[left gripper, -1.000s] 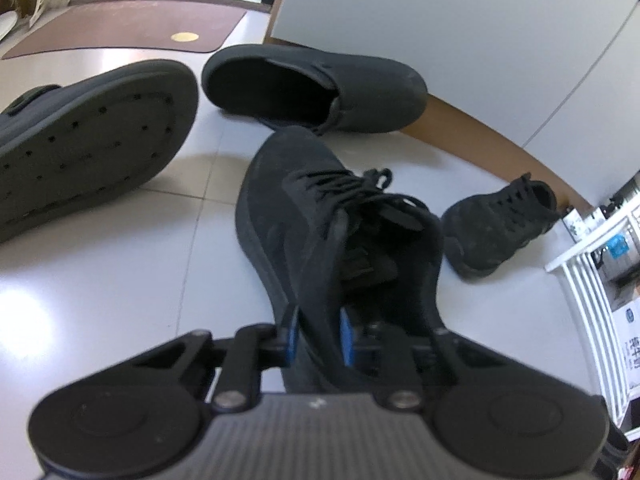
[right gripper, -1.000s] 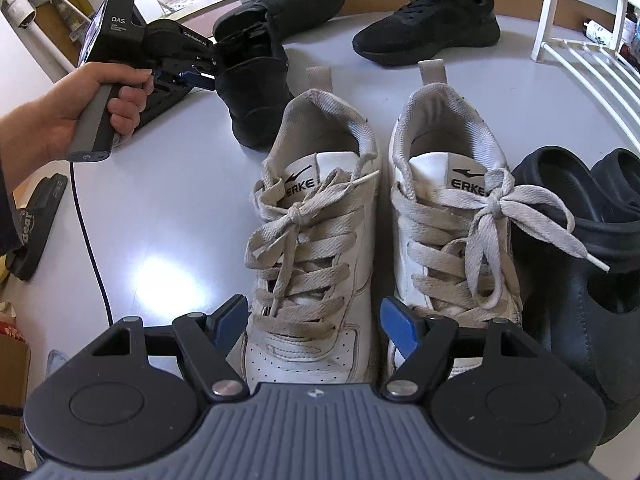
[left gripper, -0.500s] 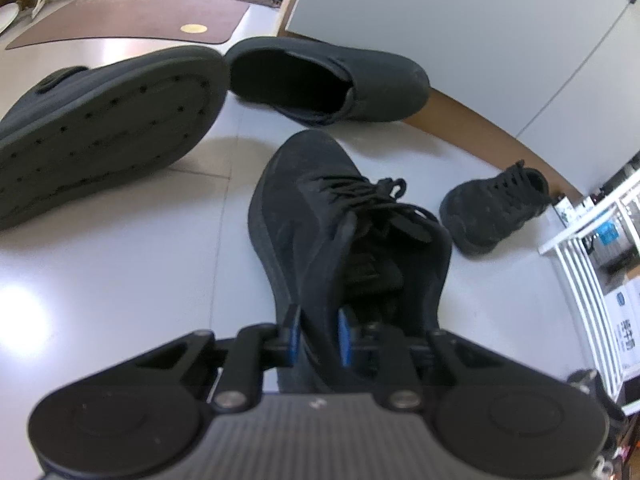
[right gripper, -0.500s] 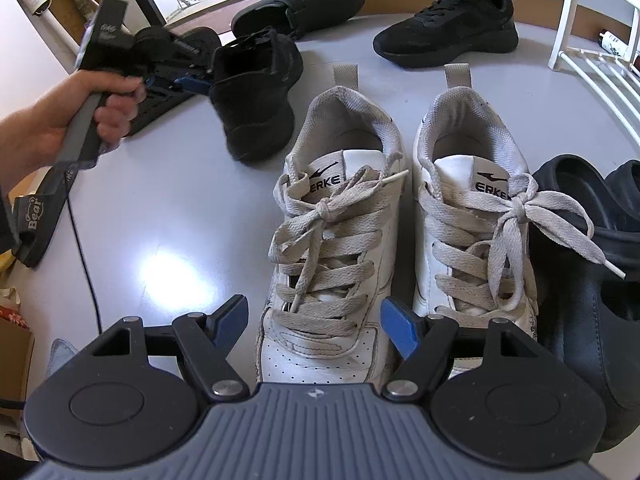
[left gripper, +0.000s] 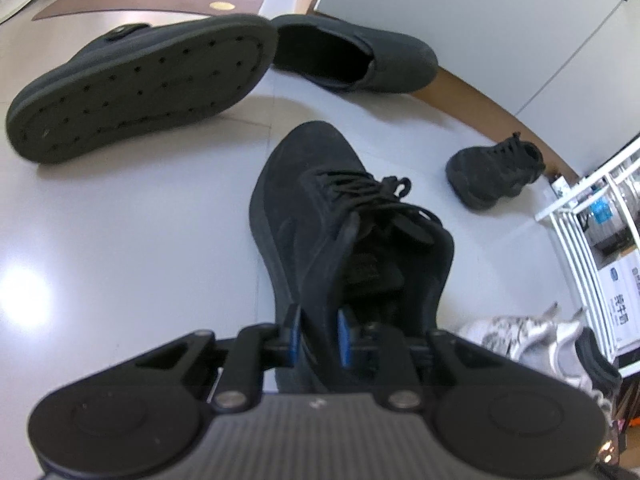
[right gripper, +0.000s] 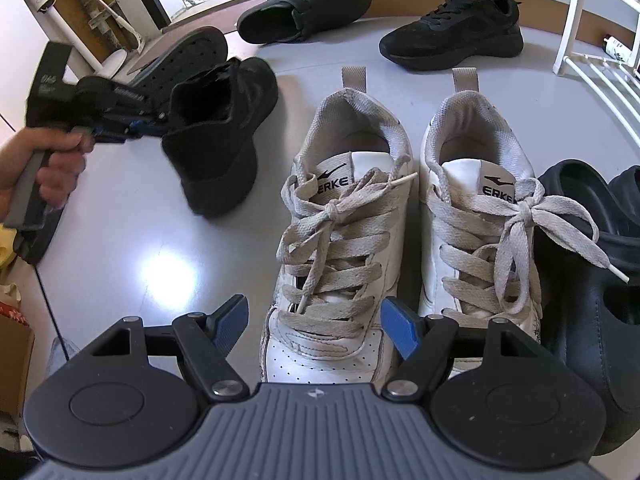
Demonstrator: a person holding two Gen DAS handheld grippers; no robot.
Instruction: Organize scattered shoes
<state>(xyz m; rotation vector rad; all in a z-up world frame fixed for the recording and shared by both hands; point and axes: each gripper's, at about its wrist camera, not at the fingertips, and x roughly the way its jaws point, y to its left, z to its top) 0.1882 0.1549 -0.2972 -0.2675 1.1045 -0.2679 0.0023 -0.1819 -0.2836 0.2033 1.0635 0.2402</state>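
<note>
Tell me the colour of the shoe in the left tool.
Black, laces too; clearest in the right wrist view.

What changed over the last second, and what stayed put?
The left gripper, still clamped on the black lace-up sneaker's heel collar, carried it toward the white sneaker pair. Nothing was grasped or released. The right gripper stayed open above the white pair; the other shoes didn't move.

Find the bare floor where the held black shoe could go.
Free: the patch left of the white pair, below the held shoe. Crowded: right of the pair, where black clogs press close, and by the wall with two black shoes.
</note>
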